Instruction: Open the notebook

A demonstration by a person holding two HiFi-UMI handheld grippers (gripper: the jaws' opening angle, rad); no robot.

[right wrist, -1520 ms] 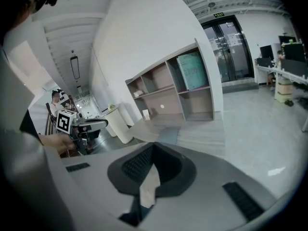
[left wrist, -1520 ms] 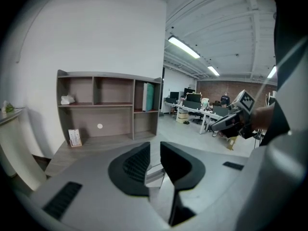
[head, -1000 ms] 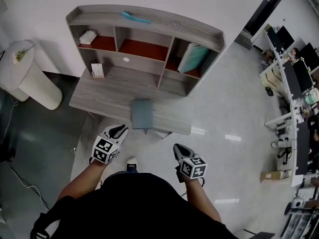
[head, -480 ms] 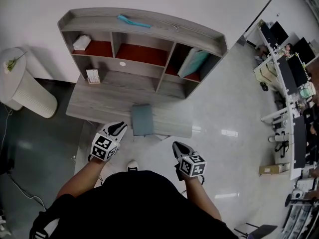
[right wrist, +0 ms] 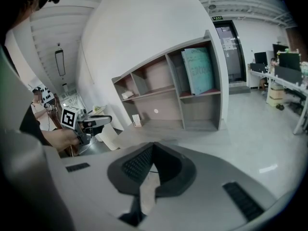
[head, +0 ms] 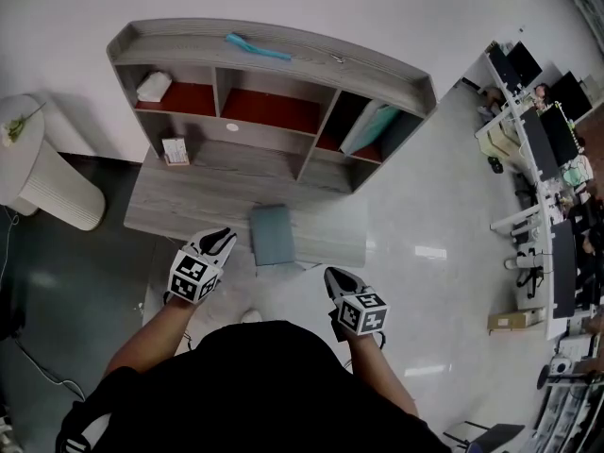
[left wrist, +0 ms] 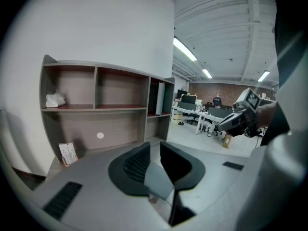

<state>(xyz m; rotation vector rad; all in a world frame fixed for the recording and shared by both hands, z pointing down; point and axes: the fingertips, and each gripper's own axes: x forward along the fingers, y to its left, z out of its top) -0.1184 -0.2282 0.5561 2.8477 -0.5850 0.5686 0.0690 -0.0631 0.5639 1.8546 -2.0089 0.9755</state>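
The closed grey-blue notebook (head: 272, 234) lies flat at the front edge of the grey wooden desk (head: 189, 201). My left gripper (head: 223, 241) hovers just left of it at the desk's front edge, apart from it. Its jaws stand a little open with nothing between them. A grey-blue corner that looks like the notebook (left wrist: 157, 182) shows through their gap. My right gripper (head: 331, 276) hangs over the floor in front of the desk, lower right of the notebook. The right jaws meet at the tips, shut on nothing. Each gripper shows in the other's view: right gripper (left wrist: 231, 122), left gripper (right wrist: 98, 121).
A hutch (head: 274, 64) with open compartments stands at the back of the desk. It holds a teal book (head: 370, 125), a white crumpled thing (head: 153, 85) and a small card (head: 176, 151). A white ribbed stool (head: 47, 182) stands left. Office desks (head: 547, 159) line the right.
The desk and notebook have come nearer as the person stepped forward. Both grippers moved towards the desk, the left one up beside the notebook. The jaws look the same.
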